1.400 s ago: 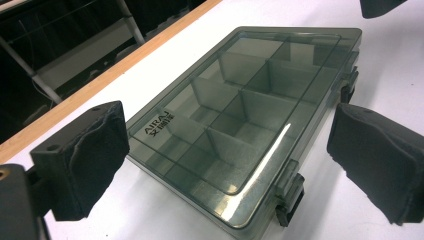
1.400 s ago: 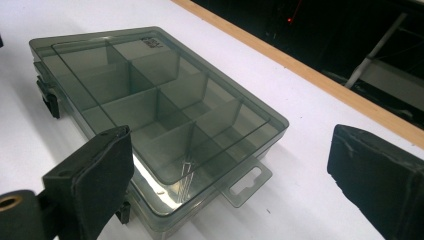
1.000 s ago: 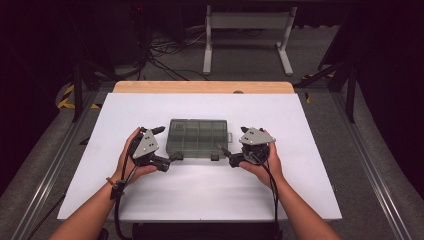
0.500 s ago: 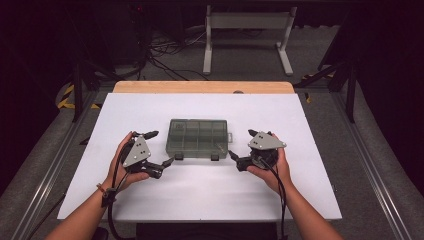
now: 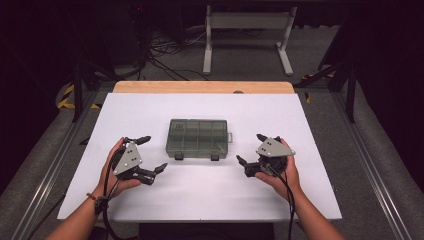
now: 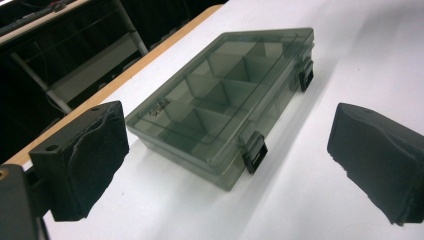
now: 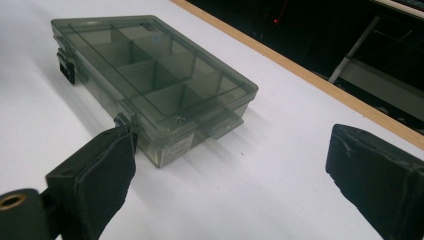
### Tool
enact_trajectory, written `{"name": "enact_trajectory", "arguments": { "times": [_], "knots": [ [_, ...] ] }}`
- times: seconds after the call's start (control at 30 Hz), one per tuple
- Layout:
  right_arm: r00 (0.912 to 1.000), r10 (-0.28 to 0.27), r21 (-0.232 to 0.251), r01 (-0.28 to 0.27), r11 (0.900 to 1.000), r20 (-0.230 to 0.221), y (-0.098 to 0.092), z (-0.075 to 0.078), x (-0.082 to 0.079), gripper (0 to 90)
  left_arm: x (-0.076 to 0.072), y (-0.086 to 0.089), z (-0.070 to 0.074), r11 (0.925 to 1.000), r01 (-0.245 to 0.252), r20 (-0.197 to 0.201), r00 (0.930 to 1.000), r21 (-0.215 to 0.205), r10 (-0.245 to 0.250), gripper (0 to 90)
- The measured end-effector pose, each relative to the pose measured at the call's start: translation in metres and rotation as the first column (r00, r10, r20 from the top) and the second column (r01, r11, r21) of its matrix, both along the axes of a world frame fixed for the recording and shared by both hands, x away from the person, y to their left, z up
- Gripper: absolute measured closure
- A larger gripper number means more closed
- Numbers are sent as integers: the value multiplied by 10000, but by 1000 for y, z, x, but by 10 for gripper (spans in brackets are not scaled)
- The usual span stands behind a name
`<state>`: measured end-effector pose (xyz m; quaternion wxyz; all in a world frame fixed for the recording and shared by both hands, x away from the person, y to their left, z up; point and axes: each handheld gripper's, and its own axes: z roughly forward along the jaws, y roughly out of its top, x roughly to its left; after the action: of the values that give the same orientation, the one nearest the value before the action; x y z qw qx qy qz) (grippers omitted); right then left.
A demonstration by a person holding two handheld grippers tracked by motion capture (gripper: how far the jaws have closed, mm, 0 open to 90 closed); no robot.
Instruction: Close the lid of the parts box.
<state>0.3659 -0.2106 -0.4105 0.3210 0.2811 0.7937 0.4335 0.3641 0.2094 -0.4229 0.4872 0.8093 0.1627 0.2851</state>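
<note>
High view shows a smoky translucent organizer box (image 5: pixel 199 138) lying flat near the middle of the white counter (image 5: pixel 310 150), its lid down and its two black latches (image 5: pixel 178 156) on the long edge that faces the person. The left gripper (image 5: pixel 151 154) sits off the box's left end and the right gripper (image 5: pixel 251 150) off its right end, each held in a hand resting low over the counter, both apart from the box. That flanking stance reads as deliberate: with one tool on each side, either can brace the case while the other works a latch.

Left gripper view looks along its widely spread jaws at the box (image 6: pixel 225 100), with the nearer latch (image 6: pixel 254 151) sitting between the two black pads and nothing pinched. Right gripper view has the box (image 7: pixel 150 80) to the left of centre; its jaws are likewise wide apart and empty, and a small tab (image 7: pixel 220 125) sticks out of the short end wall facing that camera. The left pad there overlaps a latch in the picture, though it probably lies nearer the camera than the latch and does not touch it.

Through the lid the dividers show, and the compartments look empty as far as the tint allows. Both latches appear snapped shut, so the opening step seems not yet begun.
</note>
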Motion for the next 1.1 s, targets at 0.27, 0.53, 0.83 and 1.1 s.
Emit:
{"name": "enact_trajectory", "arguments": {
  "times": [0.27, 0.53, 0.83, 1.1],
  "knots": [
    [9999, 36, -41, -36, 10000, 144, -9, -4, -10, 63, -6, 9, -2, 9999, -148, -2, 9999, 70, 148, 41],
    [9998, -107, -50, 108, 9999, 163, -23, -12, -20, 63, -12, 17, -10, 9994, -328, -49, 9994, 76, 328, 44],
    [9994, -336, -20, 336, 9994, 68, -37, -20, -30, 62, -21, 24, -16, 9993, -370, -212, 9991, -3, 370, 51],
    [9986, -487, 174, 484, 9987, 196, -45, -27, -40, 56, -27, 27, -24, 9988, -474, -370, 9982, -76, 471, 52]
  ]
}}
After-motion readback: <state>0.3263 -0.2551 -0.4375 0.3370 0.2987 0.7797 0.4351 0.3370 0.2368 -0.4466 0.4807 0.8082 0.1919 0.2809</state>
